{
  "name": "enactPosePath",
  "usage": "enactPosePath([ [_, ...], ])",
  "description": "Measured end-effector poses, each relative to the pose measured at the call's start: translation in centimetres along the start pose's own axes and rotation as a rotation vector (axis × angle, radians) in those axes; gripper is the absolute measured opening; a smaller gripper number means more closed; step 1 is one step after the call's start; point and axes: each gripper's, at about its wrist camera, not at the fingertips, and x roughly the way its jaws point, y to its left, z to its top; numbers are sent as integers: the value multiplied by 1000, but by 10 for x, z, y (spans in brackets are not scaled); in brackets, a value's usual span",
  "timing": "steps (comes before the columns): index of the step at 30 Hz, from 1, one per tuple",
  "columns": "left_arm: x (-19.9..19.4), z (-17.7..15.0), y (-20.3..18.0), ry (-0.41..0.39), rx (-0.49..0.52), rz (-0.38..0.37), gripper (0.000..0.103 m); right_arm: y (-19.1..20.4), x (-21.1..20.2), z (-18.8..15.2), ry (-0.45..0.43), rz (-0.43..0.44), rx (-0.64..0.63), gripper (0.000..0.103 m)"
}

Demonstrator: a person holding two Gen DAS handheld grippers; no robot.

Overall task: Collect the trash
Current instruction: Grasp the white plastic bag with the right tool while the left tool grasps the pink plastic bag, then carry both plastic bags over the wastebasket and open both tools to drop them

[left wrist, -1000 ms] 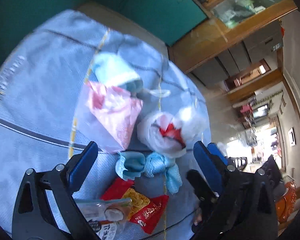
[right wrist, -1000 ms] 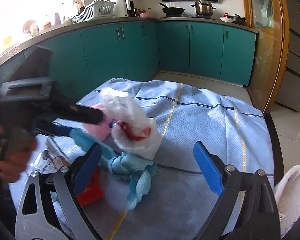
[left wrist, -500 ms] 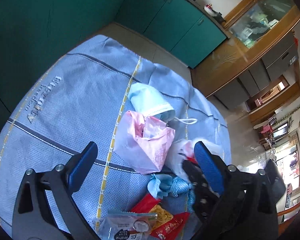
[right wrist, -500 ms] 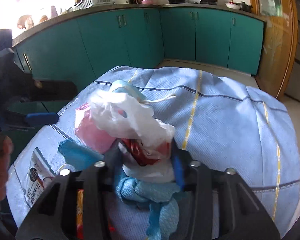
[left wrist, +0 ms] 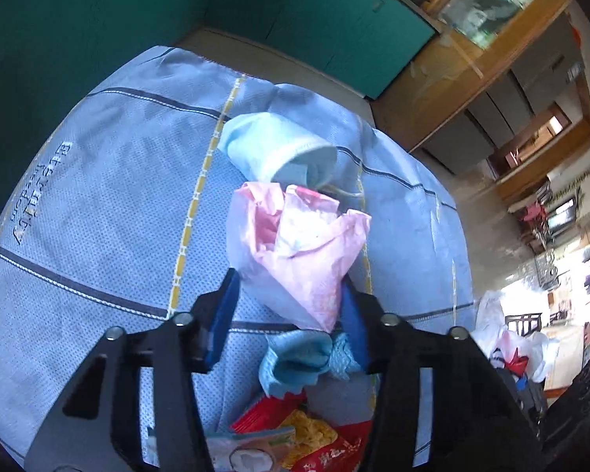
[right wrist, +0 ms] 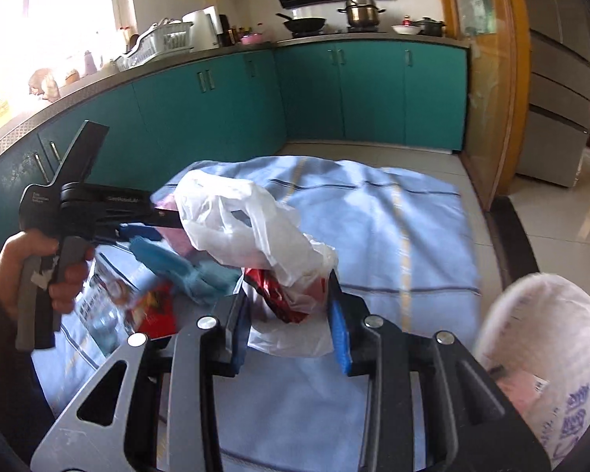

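Observation:
My left gripper [left wrist: 289, 306] is shut on the lower end of a pink plastic bag [left wrist: 295, 244] on the blue cloth [left wrist: 110, 204]. A light blue face mask [left wrist: 275, 149] lies just beyond it. A blue crumpled rag [left wrist: 306, 358] and red and yellow snack wrappers [left wrist: 314, 436] lie under the gripper. My right gripper [right wrist: 291, 314] is shut on a white plastic bag [right wrist: 247, 228] with a red wrapper [right wrist: 275, 295] inside, held above the cloth [right wrist: 393, 236]. The left gripper also shows in the right wrist view [right wrist: 165, 218], with the pink bag mostly hidden behind the white one.
Teal kitchen cabinets [right wrist: 373, 94] run behind the cloth. A wooden door frame [right wrist: 487, 78] stands at the right. A large white printed sack [right wrist: 546, 358] sits at my right. A coconut-print packet [left wrist: 247, 452] lies at the cloth's near edge.
My left gripper moved forward and closed on the pink bag. My right gripper, which closed on the white bag half a second ago, has lifted it off the cloth to the right.

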Motion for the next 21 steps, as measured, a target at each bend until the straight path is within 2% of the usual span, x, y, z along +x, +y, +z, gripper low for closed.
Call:
enactPosePath([
  [4, -14, -14, -11, 14, 57, 6, 36, -21, -5, -11, 25, -31, 29, 35],
  [7, -28, -23, -22, 15, 102, -23, 36, -28, -10, -15, 30, -21, 47, 35],
  [13, -44, -47, -64, 34, 281, -86, 36, -27, -14, -18, 56, -4, 37, 35],
  [16, -43, -56, -80, 8, 345, -47, 40, -25, -14, -21, 63, -15, 29, 35],
  [19, -50, -50, -81, -95, 329, 40, 65, -26, -14, -22, 57, -20, 52, 39],
  [20, -53, -44, -79, -163, 306, 94, 79, -26, -14, -21, 53, -20, 59, 47],
  [21, -53, -39, -77, -209, 291, 139, 88, -25, -14, -20, 47, -21, 67, 52],
])
